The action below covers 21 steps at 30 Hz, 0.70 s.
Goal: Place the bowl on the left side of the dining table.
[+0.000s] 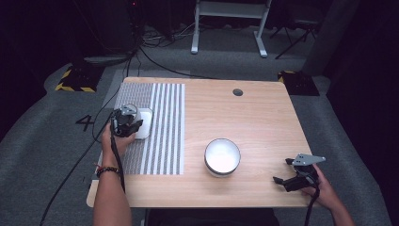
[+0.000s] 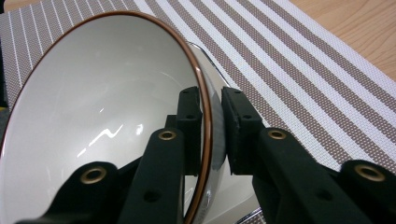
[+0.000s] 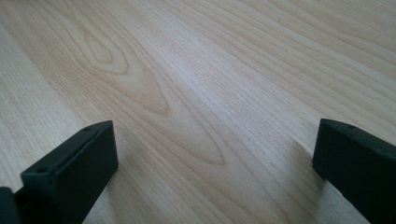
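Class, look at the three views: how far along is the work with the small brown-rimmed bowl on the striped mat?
Done: the left gripper has its fingers shut on the rim of the small bowl, which is tilted above the striped mat. In hand: carrying that bowl. Left: setting it down somewhere, perhaps by the large white bowl. The right gripper waits open over the bare table.

Two round white ceramic bowls — one brown-rimmed bowl point(image 2: 102, 107) at the left of the frame, one plain bowl point(image 1: 222, 157) lower centre. One grey-and-white striped woven placemat point(image 1: 164, 127). One pale wooden bench point(image 1: 254, 117). Two black two-jawed tools — left tool point(image 1: 126, 123), right tool point(image 1: 288, 175).
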{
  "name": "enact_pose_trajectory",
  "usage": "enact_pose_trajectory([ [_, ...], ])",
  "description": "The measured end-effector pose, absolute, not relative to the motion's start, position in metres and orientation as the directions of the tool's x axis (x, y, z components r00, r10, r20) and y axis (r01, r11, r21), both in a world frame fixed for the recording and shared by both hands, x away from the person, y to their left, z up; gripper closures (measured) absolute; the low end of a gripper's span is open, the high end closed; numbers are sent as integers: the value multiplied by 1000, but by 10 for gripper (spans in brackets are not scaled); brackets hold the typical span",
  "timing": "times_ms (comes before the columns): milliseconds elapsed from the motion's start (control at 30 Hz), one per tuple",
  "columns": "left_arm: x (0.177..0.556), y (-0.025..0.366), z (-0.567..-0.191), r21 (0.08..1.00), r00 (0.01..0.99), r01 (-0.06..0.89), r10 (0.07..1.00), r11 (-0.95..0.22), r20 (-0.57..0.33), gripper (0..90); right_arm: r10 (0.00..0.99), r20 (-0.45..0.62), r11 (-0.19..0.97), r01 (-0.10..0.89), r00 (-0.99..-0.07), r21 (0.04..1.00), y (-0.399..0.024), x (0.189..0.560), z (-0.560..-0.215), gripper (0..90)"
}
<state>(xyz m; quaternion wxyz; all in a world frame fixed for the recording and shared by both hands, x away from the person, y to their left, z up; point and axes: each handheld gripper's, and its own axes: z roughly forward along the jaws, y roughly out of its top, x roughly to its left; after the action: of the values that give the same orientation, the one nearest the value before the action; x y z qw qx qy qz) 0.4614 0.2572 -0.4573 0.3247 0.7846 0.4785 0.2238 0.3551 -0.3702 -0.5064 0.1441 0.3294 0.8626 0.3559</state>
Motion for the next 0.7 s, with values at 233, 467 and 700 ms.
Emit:
enact_pose_trajectory([
  [233,465,248,-460,682,462,625,884,-379,69,739,671,-14,530,466,-741,708,-370,355,-506,2],
  [467,465,245,-460,660,466,635,880,-401,86,708,670,-14,531,466,-742,708,-370,355,-506,2],
  [700,466,246,-461,650,453,648,887,-396,89,619,670,-14,531,466,-742,707,-370,355,-506,2],
])
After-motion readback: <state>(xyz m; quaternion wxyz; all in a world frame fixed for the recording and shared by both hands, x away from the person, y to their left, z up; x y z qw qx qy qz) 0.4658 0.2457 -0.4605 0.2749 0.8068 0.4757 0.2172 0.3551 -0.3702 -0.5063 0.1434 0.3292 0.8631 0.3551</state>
